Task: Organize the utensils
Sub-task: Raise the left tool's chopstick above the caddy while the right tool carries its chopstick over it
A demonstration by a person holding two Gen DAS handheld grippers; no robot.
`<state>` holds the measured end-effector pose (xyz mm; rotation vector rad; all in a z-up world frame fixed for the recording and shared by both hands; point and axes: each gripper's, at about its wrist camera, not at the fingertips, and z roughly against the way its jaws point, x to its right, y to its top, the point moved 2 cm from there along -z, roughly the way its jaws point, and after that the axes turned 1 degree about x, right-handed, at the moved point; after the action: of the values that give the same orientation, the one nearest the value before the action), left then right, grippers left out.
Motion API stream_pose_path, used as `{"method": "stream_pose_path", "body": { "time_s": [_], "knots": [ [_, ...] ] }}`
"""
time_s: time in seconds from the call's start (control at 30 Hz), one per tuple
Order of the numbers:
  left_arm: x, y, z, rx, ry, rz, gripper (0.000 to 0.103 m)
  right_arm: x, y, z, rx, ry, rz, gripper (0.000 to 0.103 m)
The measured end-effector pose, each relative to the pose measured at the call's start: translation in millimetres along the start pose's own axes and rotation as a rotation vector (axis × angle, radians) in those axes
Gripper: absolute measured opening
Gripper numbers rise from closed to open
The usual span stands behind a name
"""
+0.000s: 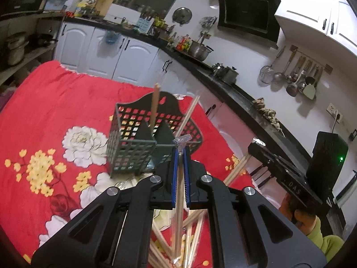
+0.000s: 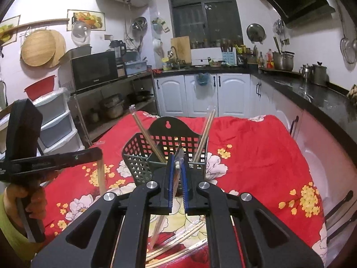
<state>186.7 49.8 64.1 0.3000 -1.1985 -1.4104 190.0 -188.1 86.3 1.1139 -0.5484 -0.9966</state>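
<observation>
A dark perforated utensil caddy (image 1: 131, 140) with divided compartments stands on the red floral cloth; it also shows in the right wrist view (image 2: 142, 154). Wrapped chopstick pairs stand in it (image 2: 206, 134) (image 2: 147, 136). My left gripper (image 1: 180, 154) is shut on a plastic-wrapped chopstick pair (image 1: 178, 201), held just in front of the caddy. My right gripper (image 2: 177, 163) is shut on another wrapped chopstick pair (image 2: 160, 225), close to the caddy's front. Several loose wrapped chopsticks (image 1: 191, 241) lie on the cloth below the grippers; they also show in the right wrist view (image 2: 183, 245).
The cloth-covered table (image 2: 256, 147) sits in a kitchen. A black counter (image 2: 312, 91) with pots and white cabinets runs along the right and back. A shelf with a microwave (image 2: 93, 71) and plastic drawers (image 2: 55, 120) stands left.
</observation>
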Motion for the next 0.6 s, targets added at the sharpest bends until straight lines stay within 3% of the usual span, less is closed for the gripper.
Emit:
{"method": "stream_pose_path", "body": {
  "time_s": [0.6],
  "knots": [
    [43.3,48.4,15.0,0.142,-0.011,-0.105,0.003,8.6,27.3,31.9,0.105,-0.034,0.006,0.006]
  ]
}}
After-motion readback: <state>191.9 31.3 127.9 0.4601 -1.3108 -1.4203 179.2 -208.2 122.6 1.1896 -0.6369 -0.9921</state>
